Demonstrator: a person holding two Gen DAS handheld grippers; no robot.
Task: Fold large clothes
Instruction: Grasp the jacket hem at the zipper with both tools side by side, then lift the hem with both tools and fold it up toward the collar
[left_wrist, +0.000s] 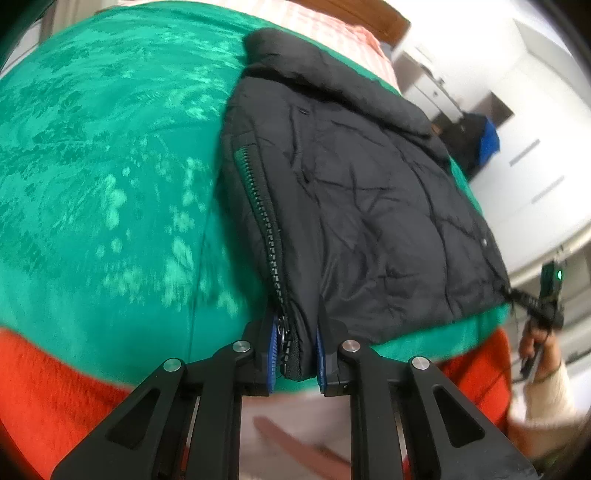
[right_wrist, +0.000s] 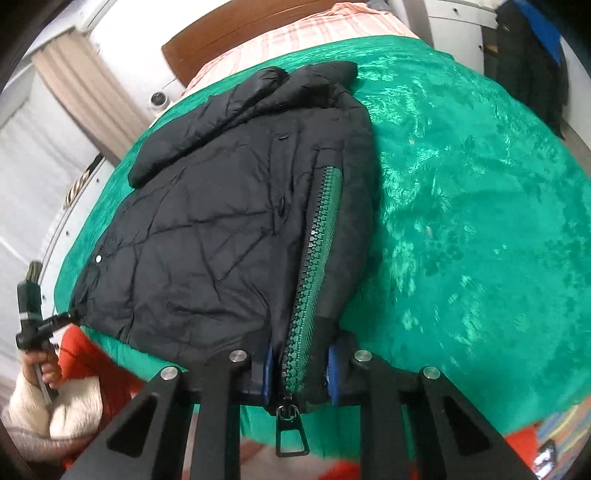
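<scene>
With my left gripper (left_wrist: 292, 356) and right gripper (right_wrist: 300, 373) each pinching a hem corner of the black jacket (left_wrist: 354, 206) lying centre-frame on the green blanket (left_wrist: 110, 166), I judge the slick fabric could slip free if I lift unevenly.

A shiny green patterned bedspread (right_wrist: 461, 192) is spread across the bed, and a fuzzy orange blanket (left_wrist: 55, 398) is seen along its near edge. A peach and white checked sheet (right_wrist: 295, 33) is laid at the far end, against a brown wooden headboard (right_wrist: 236, 33). Beige curtains (right_wrist: 81, 85) are hung at the left of the right wrist view. White cabinets (left_wrist: 535, 155) are seen beyond the bed, with dark and blue clothing (left_wrist: 476, 140) hung before them.
</scene>
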